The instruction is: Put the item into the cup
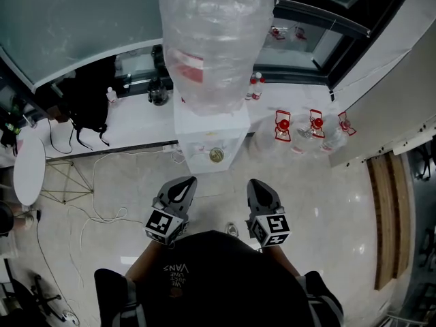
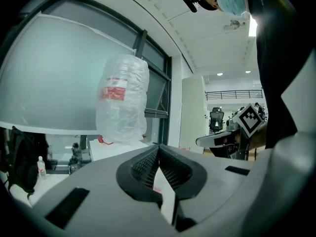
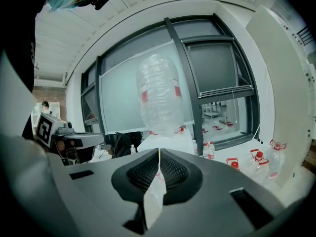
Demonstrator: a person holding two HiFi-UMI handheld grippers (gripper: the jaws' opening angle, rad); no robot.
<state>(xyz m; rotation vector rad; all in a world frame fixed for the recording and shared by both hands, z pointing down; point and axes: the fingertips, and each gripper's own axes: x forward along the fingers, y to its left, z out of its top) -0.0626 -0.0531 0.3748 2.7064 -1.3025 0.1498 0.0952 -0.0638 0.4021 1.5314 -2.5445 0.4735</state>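
Grey left gripper (image 1: 184, 184) and right gripper (image 1: 257, 184) sit pressed together, empty; with no cup in sight, reaching blind could knock the clear plastic-wrapped water jug (image 1: 214, 39).

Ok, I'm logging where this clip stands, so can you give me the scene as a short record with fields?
left tool: shut, empty, held low by the body
right tool: shut, empty, level with the left one
dispenser: white, straight ahead of both tools
bottle: large, on the dispenser, wrapped in clear plastic
jugs: clear, red caps, right of the dispenser
backpack: black, on the white ledge at left
cup: none in view
task: not started
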